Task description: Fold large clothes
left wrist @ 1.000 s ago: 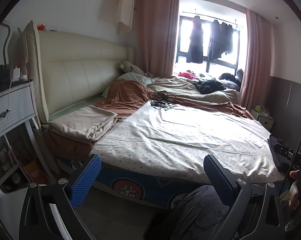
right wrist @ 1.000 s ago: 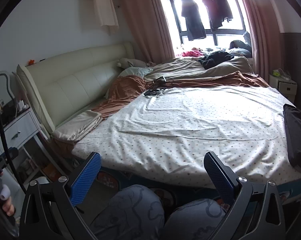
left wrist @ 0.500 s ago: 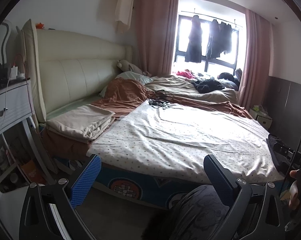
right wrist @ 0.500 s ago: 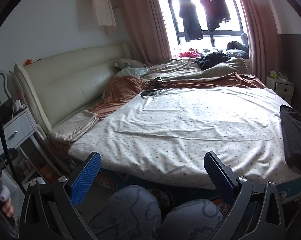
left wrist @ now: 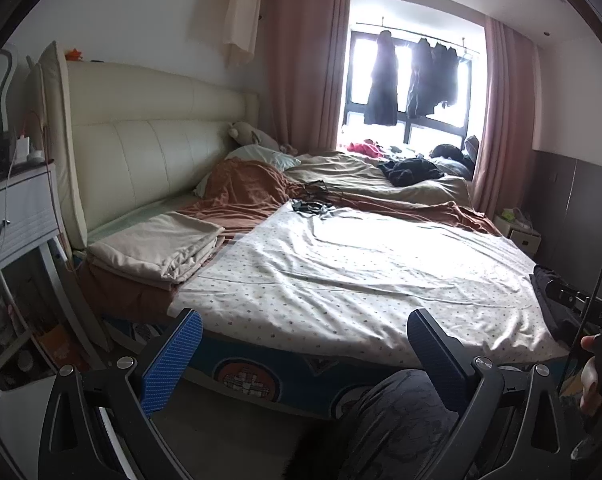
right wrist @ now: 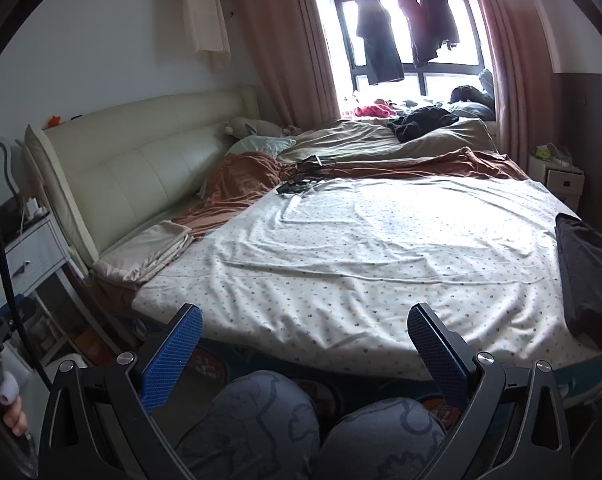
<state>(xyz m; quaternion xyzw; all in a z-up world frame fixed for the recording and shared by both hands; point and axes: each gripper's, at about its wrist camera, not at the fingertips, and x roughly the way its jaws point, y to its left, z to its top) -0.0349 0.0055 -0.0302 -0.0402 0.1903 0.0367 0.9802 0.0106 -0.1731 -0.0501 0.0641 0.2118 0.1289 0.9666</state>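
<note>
Left wrist view: one folded beige cloth point(left wrist: 157, 248) lies far left by the headboard; one dotted sheet point(left wrist: 361, 276) lies spread flat across the bed; one dark garment point(right wrist: 589, 276) sits at the right edge. Left gripper point(left wrist: 305, 344) and right gripper point(right wrist: 305, 344) both hang near the bed's near edge, jaws wide apart, holding nothing. Judgement: step is the reach; take the sheet's two near corners together, evenly, to keep the fold square.

Your way over the dotted sheet point(right wrist: 381, 248) lies clear, folded beige stack point(left wrist: 157, 246) at left, dark garment point(right wrist: 589, 276) at right edge, cables point(left wrist: 311, 205) far off.
</note>
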